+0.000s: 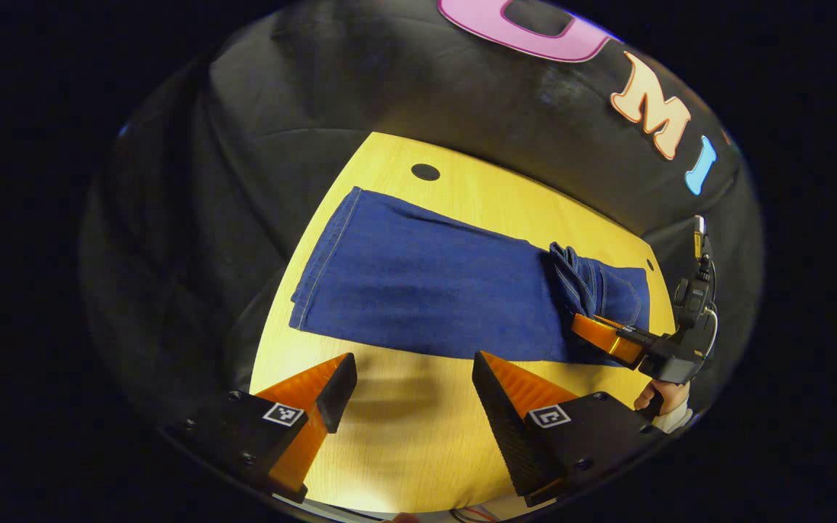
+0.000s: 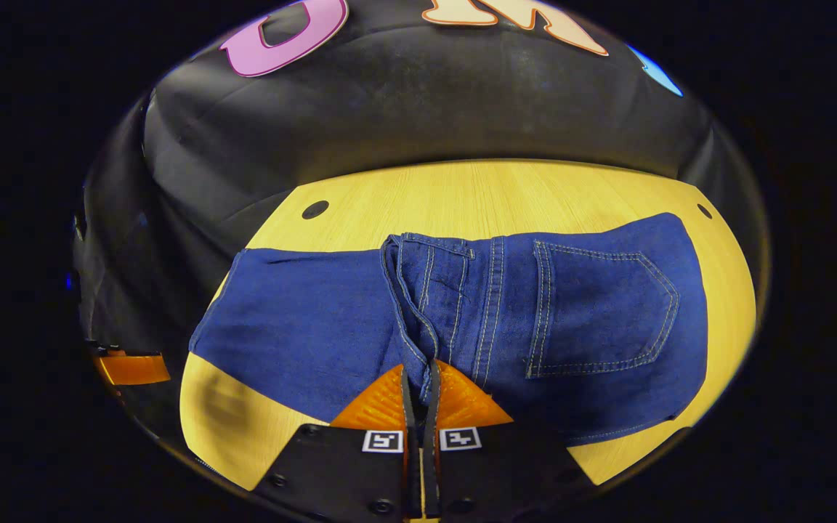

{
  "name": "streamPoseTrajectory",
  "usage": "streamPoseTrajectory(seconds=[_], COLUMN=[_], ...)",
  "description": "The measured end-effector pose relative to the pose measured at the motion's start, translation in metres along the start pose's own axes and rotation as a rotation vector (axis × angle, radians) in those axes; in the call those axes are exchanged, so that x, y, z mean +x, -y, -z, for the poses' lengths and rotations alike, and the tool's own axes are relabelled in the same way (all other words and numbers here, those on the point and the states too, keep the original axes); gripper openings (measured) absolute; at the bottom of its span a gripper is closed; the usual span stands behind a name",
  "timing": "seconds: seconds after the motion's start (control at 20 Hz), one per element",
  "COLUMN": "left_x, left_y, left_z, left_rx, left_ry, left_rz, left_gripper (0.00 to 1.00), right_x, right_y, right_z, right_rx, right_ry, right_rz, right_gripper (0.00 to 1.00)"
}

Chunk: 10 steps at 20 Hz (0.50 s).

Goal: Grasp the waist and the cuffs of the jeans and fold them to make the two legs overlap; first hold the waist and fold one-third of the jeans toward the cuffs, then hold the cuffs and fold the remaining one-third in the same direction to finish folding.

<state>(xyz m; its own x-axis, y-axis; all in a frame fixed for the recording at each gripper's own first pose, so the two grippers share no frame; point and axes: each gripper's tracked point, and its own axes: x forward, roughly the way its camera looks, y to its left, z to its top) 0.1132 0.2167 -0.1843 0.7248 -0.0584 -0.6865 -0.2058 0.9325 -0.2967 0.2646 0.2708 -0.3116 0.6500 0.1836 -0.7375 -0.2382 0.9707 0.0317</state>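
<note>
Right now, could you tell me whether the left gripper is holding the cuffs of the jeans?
No, the left gripper hangs open over the bare table, short of the jeans.

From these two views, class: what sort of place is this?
Probably a staged recording booth, not a home: black cloth wall, bare wooden table, jeans, hand-held right gripper pinching the waist.

Right gripper view: the near edge of the jeans (image 2: 360,319) is covered by the right gripper (image 2: 419,378), whose closed fingers hide the pinched waistband fold. Left gripper view: the person's hand (image 1: 662,399) is cut off at the rim; the table (image 1: 404,450) near edge is likewise cut off.
</note>
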Motion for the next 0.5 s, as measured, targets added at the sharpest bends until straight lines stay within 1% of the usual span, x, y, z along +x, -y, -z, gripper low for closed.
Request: streamPoseTrajectory(seconds=[0.05,0.1,0.15,0.2,0.25,0.3,0.35,0.4,0.45,0.5], left_x=[0.002,0.005,0.008,0.01,0.017,0.021,0.026,0.03,0.035,0.04], left_y=[-0.005,-0.009,-0.014,-0.018,-0.024,-0.033,-0.04,-0.046,-0.05,-0.055], left_z=[-0.001,-0.001,-0.002,-0.005,-0.009,-0.014,-0.018,-0.022,-0.024,-0.026], left_rx=[-0.013,-0.017,-0.008,0.013,0.038,0.056,0.067,0.068,0.064,0.06], left_ry=[-0.002,-0.007,-0.016,-0.02,-0.021,-0.027,-0.035,-0.044,-0.06,-0.072], left_rz=[-0.005,-0.006,-0.011,-0.02,-0.038,-0.061,-0.075,-0.082,-0.087,-0.097], left_gripper=[0.96,0.96,0.96,0.96,0.96,0.96,0.96,0.96,0.96,0.96], right_x=[-0.004,-0.004,-0.009,-0.011,-0.022,-0.027,-0.03,-0.037,-0.049,-0.06], right_y=[-0.001,-0.009,-0.018,-0.029,-0.035,-0.03,-0.022,-0.011,-0.001,0.009], right_z=[0.002,0.002,0.0,-0.001,-0.007,-0.017,-0.025,-0.036,-0.043,-0.049], right_rx=[0.006,0.029,0.068,0.109,0.146,0.147,0.127,0.108,0.093,0.084], right_ry=[-0.006,-0.003,0.005,0.001,0.018,0.055,0.097,0.138,0.164,0.18], right_rz=[-0.006,-0.05,-0.097,-0.144,-0.17,-0.161,-0.145,-0.121,-0.095,-0.075], right_gripper=[0.06,0.09,0.2,0.47,0.73,1.0,0.93,0.93,0.98,0.98])
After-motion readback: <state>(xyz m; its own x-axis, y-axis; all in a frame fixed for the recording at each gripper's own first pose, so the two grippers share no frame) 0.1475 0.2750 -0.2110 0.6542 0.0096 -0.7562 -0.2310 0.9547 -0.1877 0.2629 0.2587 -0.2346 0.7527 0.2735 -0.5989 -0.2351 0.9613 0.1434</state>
